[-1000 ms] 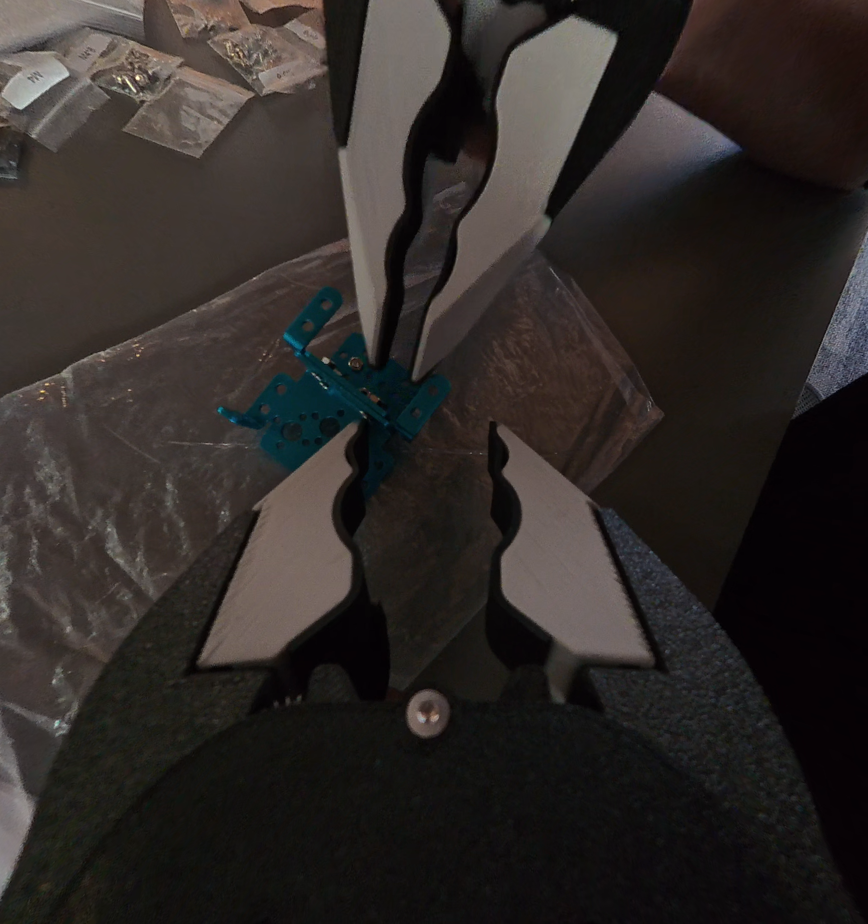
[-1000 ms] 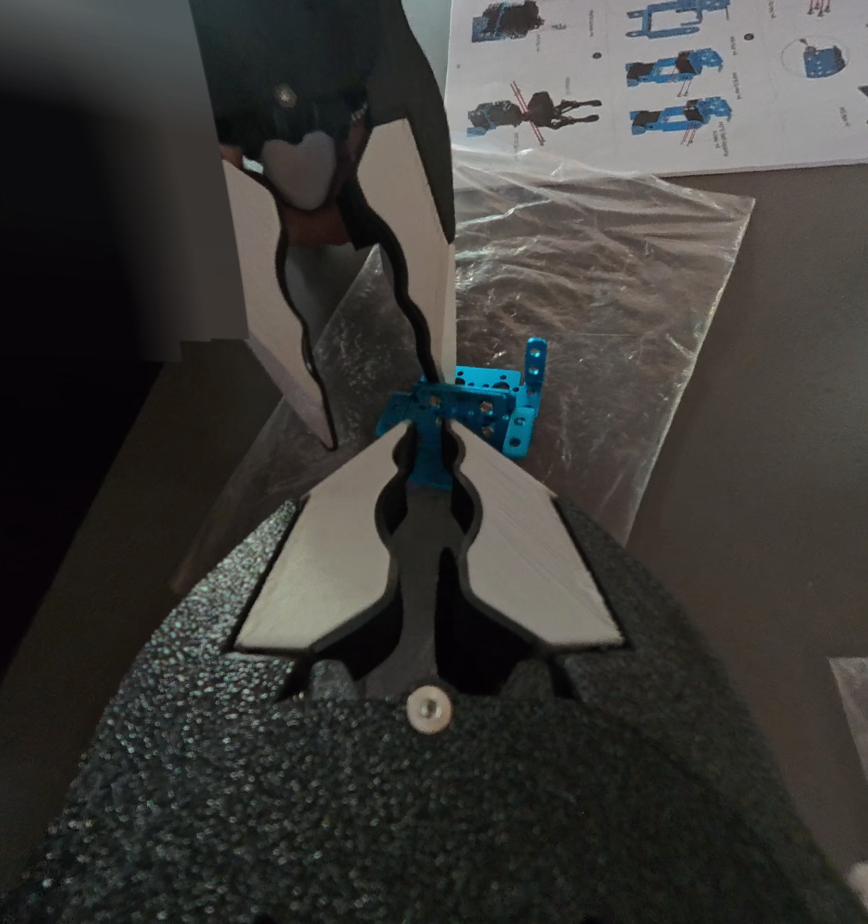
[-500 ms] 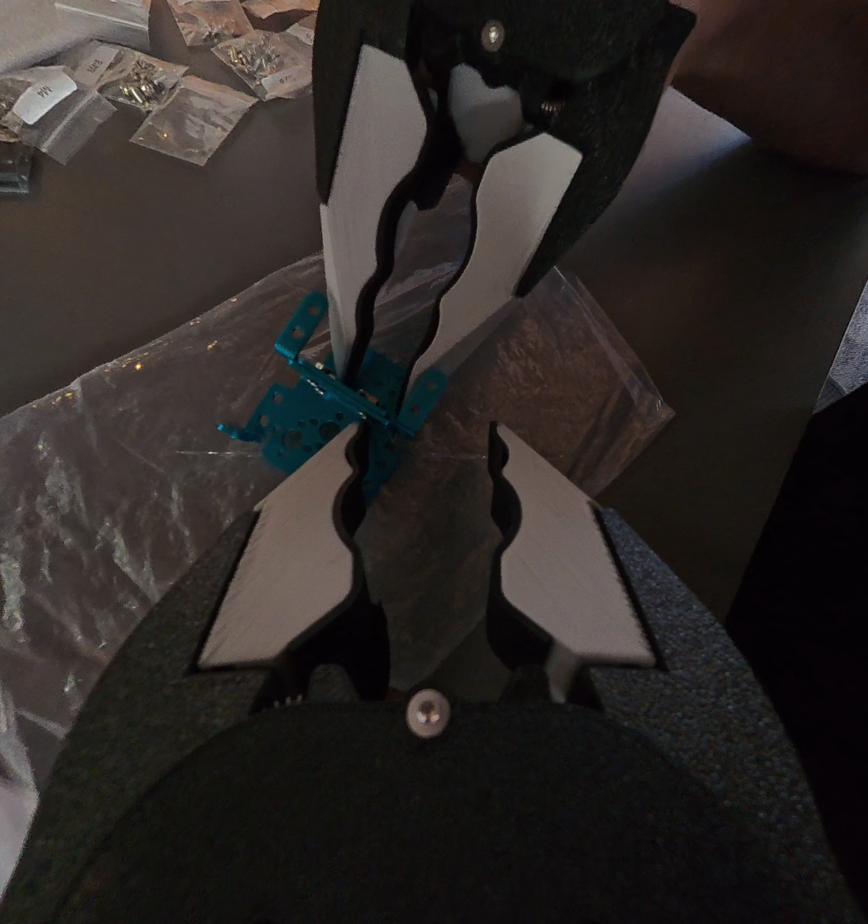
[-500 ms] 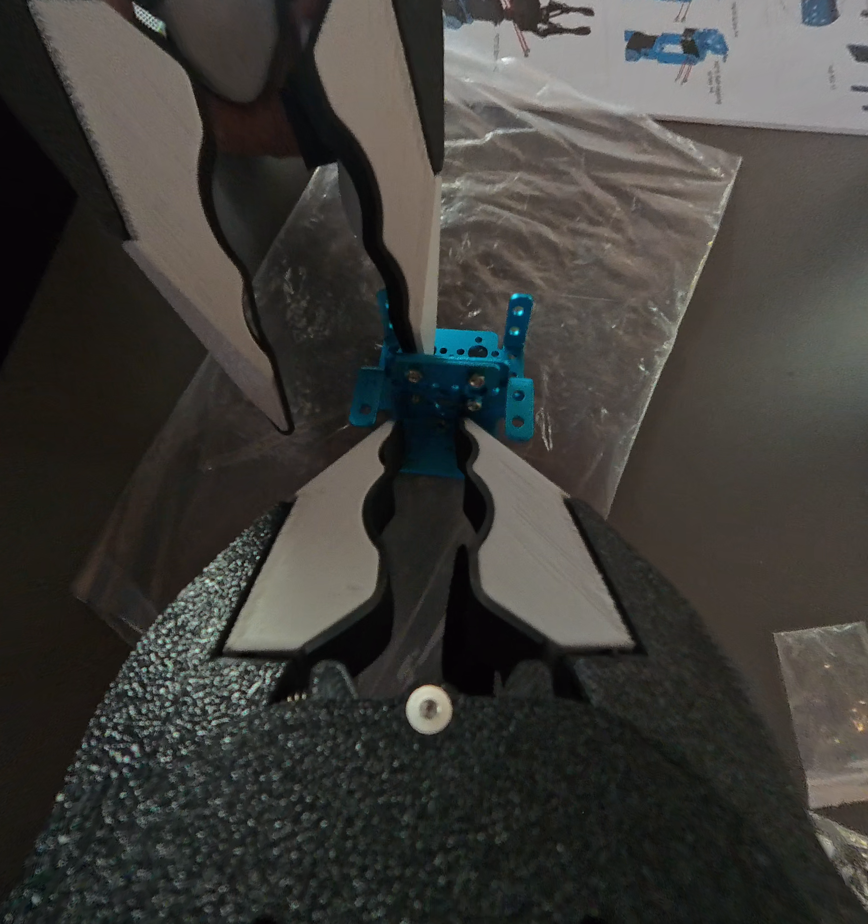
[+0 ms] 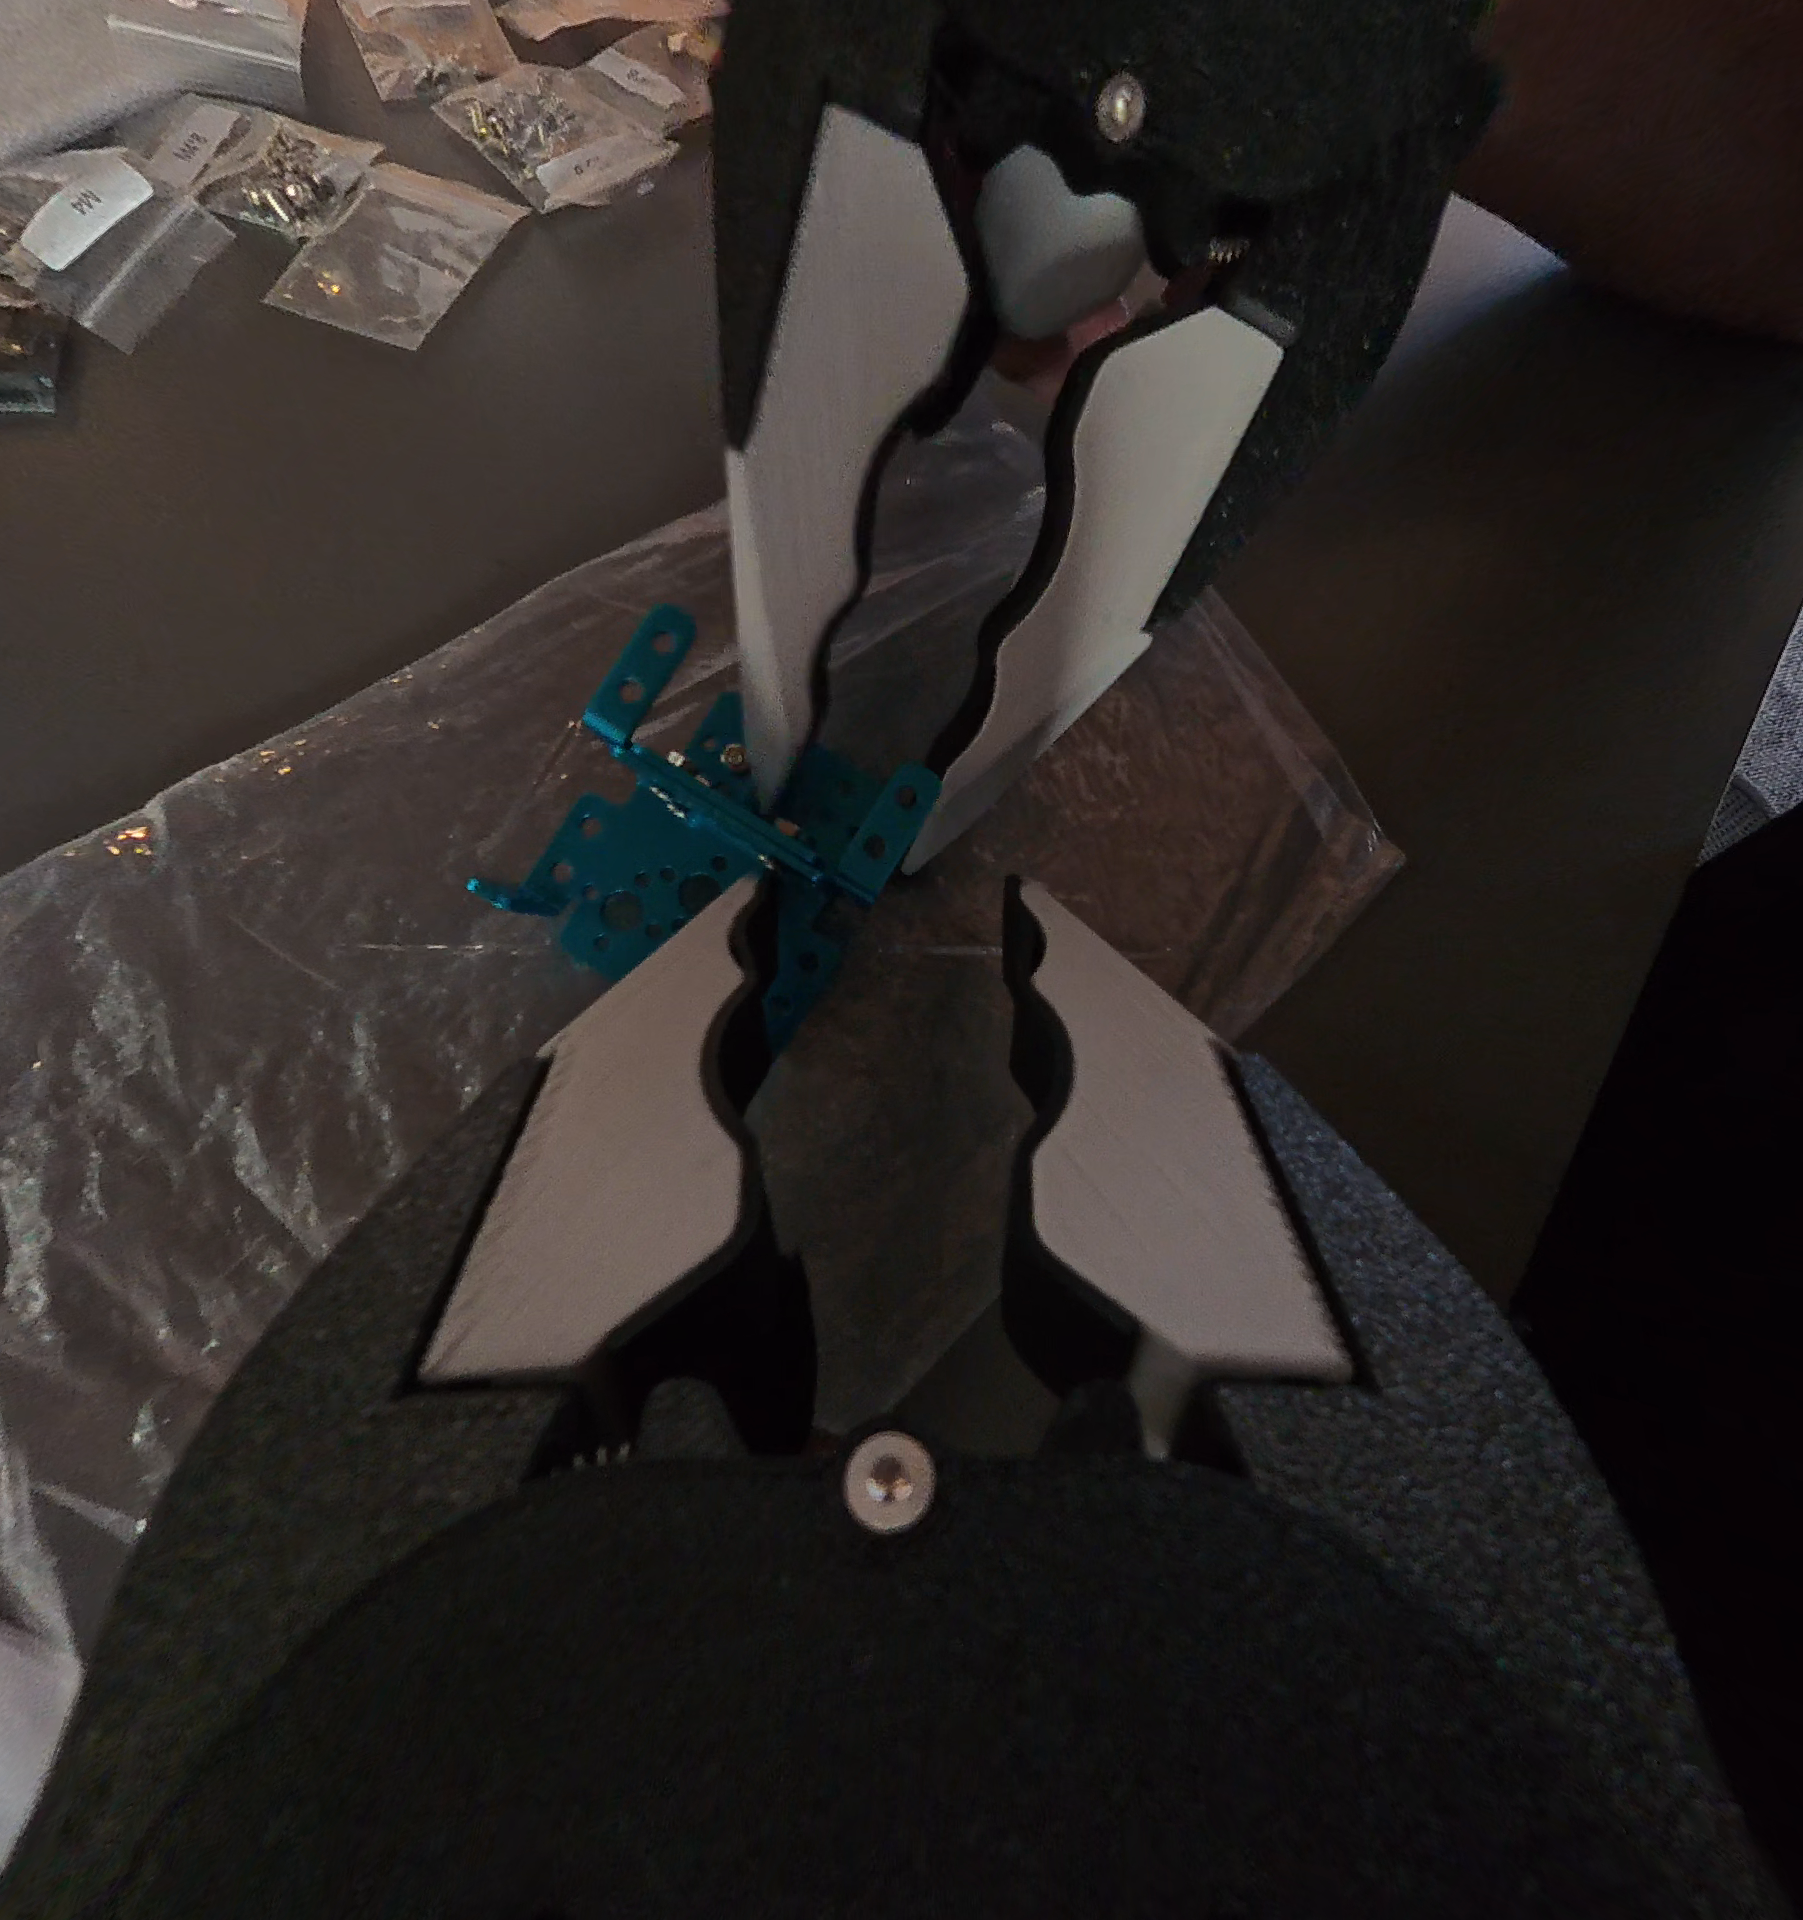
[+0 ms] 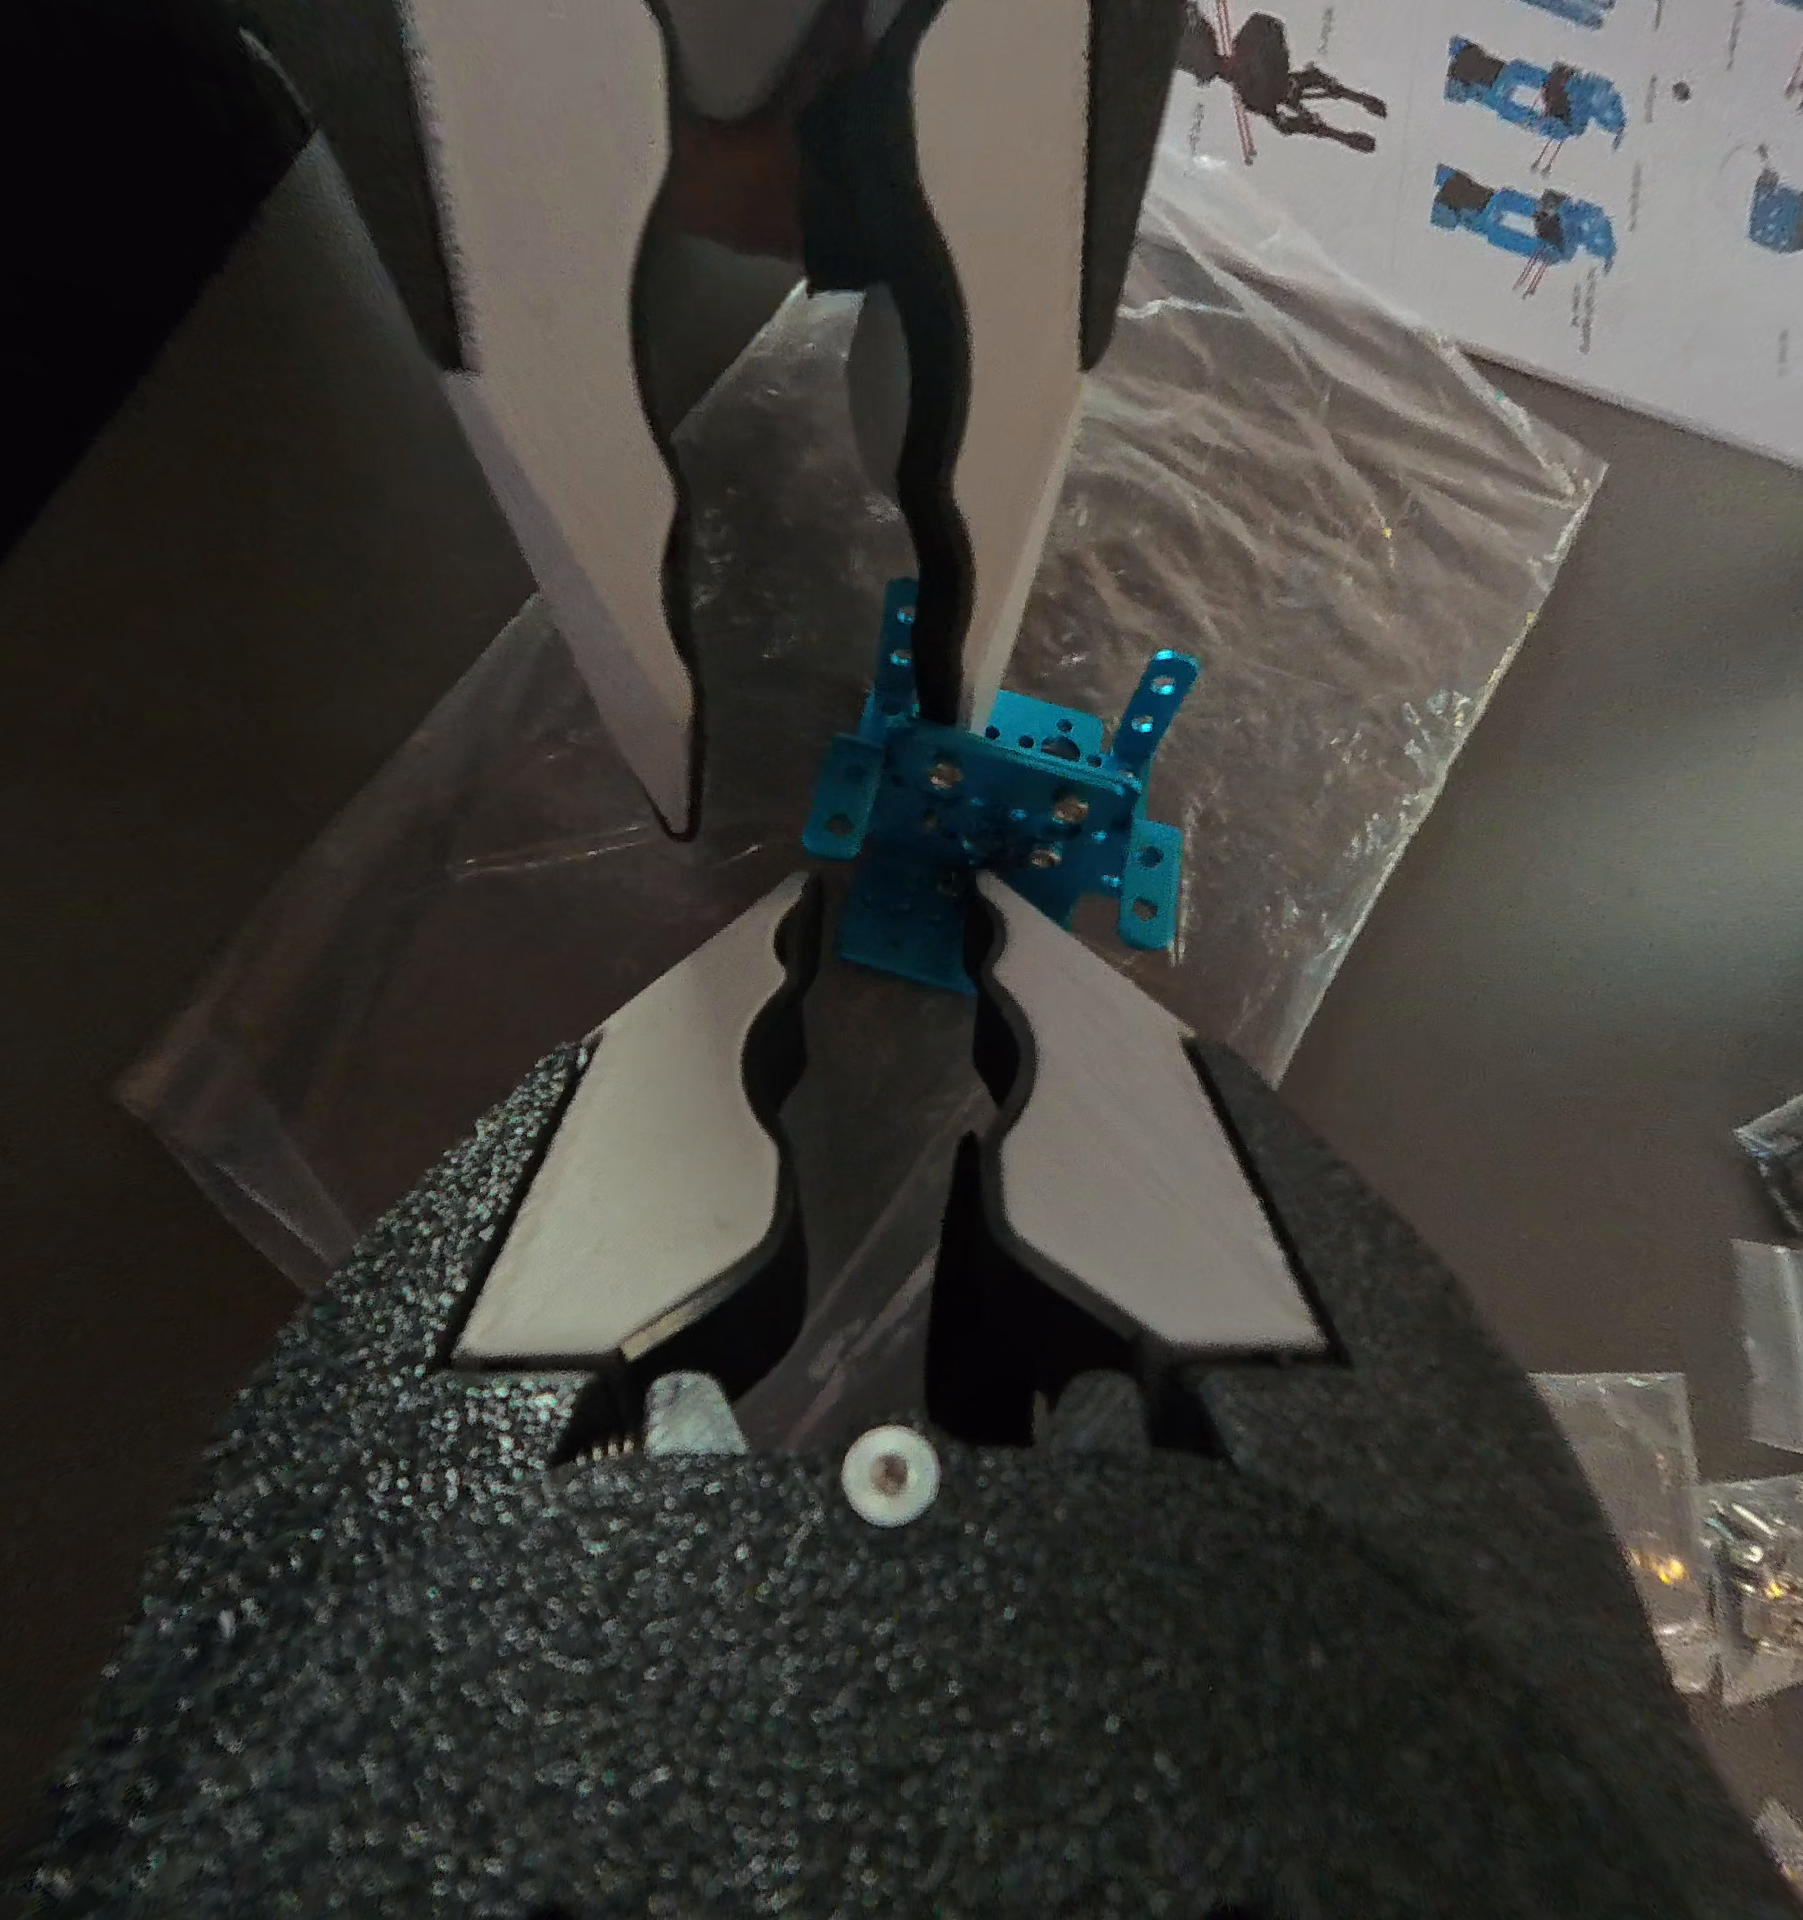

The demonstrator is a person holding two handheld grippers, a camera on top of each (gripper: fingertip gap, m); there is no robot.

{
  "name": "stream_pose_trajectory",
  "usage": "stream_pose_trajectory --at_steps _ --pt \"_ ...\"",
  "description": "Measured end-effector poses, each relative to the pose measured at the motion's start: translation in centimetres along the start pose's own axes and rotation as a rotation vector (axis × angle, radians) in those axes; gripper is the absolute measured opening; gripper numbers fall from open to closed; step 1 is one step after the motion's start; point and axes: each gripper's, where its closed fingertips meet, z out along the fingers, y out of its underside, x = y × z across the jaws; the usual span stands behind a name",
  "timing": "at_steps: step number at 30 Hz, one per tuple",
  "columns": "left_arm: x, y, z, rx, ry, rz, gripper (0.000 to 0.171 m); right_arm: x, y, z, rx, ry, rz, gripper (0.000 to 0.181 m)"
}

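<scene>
Both grippers stood with jaws apart, gripping nothing. The left gripper point(image 5: 881, 894) and right gripper point(image 6: 897, 883) met tip to tip over a blue metal bracket point(image 6: 990, 821), perhaps touching it, which lay on a clear plastic bag point(image 6: 1292, 540) on the brown table point(image 5: 305, 499). Small bags of screws point(image 5: 398, 239) lay well apart.
</scene>
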Motion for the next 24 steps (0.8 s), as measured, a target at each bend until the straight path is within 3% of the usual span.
stream_pose_trajectory --at_steps 4,12,18,24 --pt "0.2 0.0 0.0 -0.001 0.008 0.002 0.044 -1.0 0.0 -0.1 0.002 -0.045 -0.022 0.015" --pt "0.1 0.1 0.0 -0.004 -0.003 0.009 0.044 -1.5 -0.2 0.0 0.003 -0.089 0.018 0.029" --pt "0.2 0.1 0.1 -0.006 -0.003 0.015 0.044 -2.7 -0.1 -0.1 0.009 -0.165 0.010 0.011" --pt "0.1 0.1 0.0 -0.007 -0.004 0.017 0.044 -2.3 -0.8 0.1 0.041 -0.123 -0.001 0.023"
